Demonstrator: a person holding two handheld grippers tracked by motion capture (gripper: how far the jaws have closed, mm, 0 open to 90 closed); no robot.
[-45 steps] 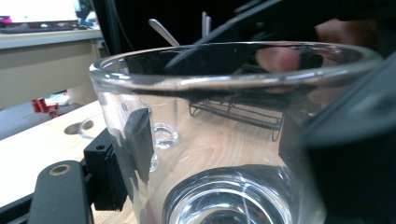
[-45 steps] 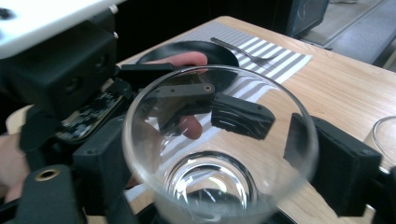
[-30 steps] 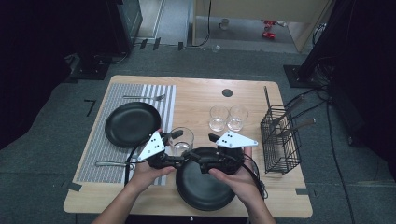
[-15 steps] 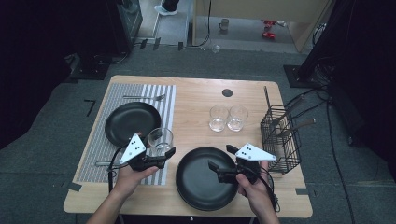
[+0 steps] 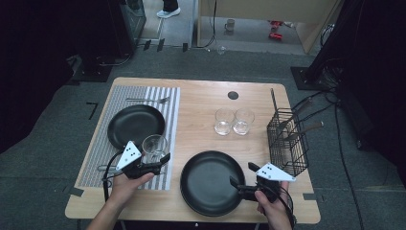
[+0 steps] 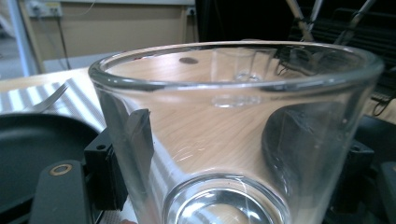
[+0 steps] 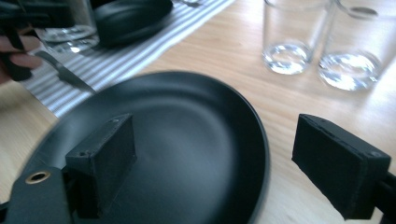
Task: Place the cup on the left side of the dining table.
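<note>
My left gripper [image 5: 160, 161] is shut on a clear drinking glass [image 5: 154, 146], its pads [image 6: 136, 135] pressed to both sides of the wall. The glass [image 6: 233, 116] is upright over the striped mat [image 5: 95, 153], just beside the far black plate [image 5: 135, 124]. My right gripper [image 5: 242, 175] stands open, low at the right rim of the near black plate [image 5: 210, 183]. In the right gripper view that plate [image 7: 187, 140] lies under the left jaw and its rim runs through the gap of my right gripper [image 7: 215, 154]; nothing is gripped.
Two empty glasses [image 5: 223, 120] [image 5: 243, 120] stand side by side behind the near plate. A black wire basket [image 5: 287, 141] with utensils stands at the right edge. A fork [image 5: 148, 100] lies at the mat's far end, a knife [image 5: 103, 167] near my left hand.
Both grippers left the middle above the near plate. The left one carried the glass leftward onto the mat. The right one moved right and down to the plate's right rim.
</note>
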